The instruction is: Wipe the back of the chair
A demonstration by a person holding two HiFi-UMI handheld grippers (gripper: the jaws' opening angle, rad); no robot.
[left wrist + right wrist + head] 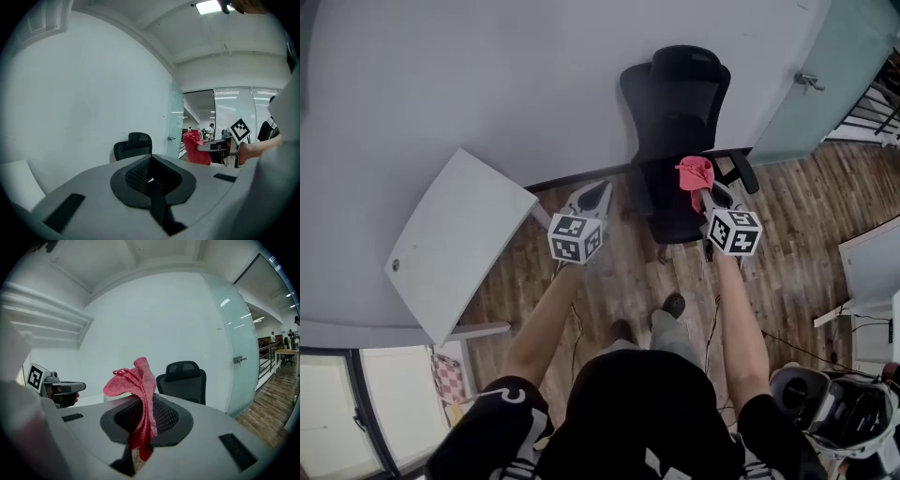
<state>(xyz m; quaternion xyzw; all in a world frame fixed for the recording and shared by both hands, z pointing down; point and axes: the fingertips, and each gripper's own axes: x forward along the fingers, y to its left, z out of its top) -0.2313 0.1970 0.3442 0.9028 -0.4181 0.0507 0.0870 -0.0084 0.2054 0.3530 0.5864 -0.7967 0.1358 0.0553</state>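
A black mesh office chair (pixel 677 112) stands against the white wall, its back facing me; it shows small in the left gripper view (pixel 133 146) and the right gripper view (pixel 183 381). My right gripper (pixel 701 190) is shut on a red cloth (pixel 695 172), held in front of the chair's seat and apart from the back. The cloth (pixel 136 394) stands up from the shut jaws in the right gripper view. My left gripper (pixel 595 199) hangs left of the chair, shut with nothing in it (pixel 151 180).
A white table (pixel 455 239) juts out at the left. A frosted glass door (pixel 825 80) with a handle is right of the chair. A white desk edge (pixel 872 272) and a helmet-like object (pixel 848 412) lie at the right. Wood floor (pixel 787 244) surrounds the chair.
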